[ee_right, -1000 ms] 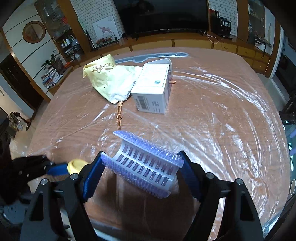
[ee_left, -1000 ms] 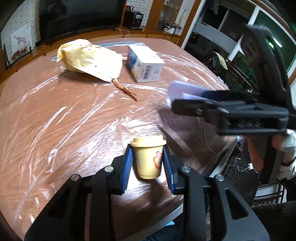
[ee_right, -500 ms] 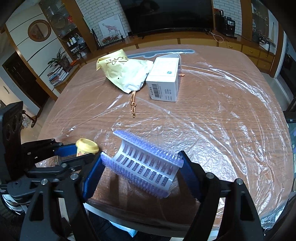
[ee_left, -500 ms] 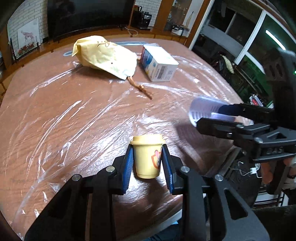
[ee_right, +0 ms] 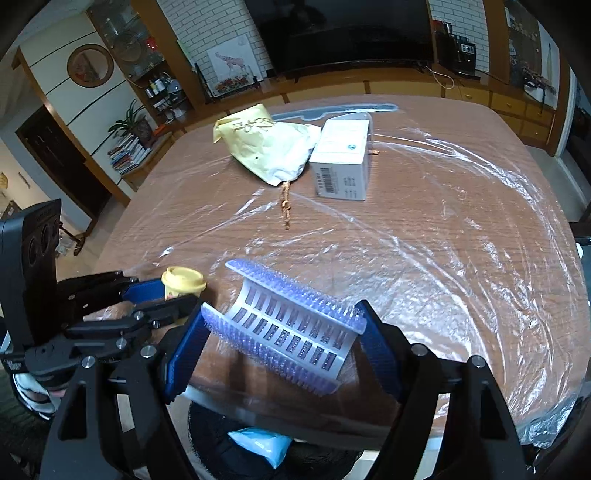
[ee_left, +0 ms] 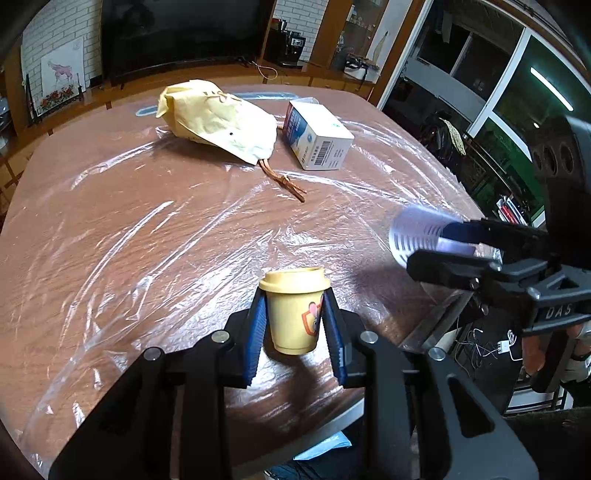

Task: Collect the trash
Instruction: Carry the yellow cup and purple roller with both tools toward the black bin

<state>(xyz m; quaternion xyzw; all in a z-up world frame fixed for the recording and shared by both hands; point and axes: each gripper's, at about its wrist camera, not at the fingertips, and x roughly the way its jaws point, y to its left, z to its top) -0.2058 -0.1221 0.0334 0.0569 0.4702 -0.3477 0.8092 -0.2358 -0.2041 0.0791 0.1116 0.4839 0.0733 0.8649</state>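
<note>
Left gripper (ee_left: pixel 294 325) clamped on smooth yellow lidded cup (ee_left: pixel 293 308), right gripper (ee_right: pixel 284 343) squeezing a curved, bristly lilac slotted plastic sheet (ee_right: pixel 291 326), crinkled film over wooden table (ee_right: pixel 424 236)

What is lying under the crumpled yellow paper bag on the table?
A brown twisted cord sticks out from under the crumpled yellow paper bag onto the clear plastic sheet that covers the wooden table. How far the cord runs underneath is hidden.

Home living room, television (ee_right: pixel 347 33), bookshelf (ee_right: pixel 127 157)
</note>
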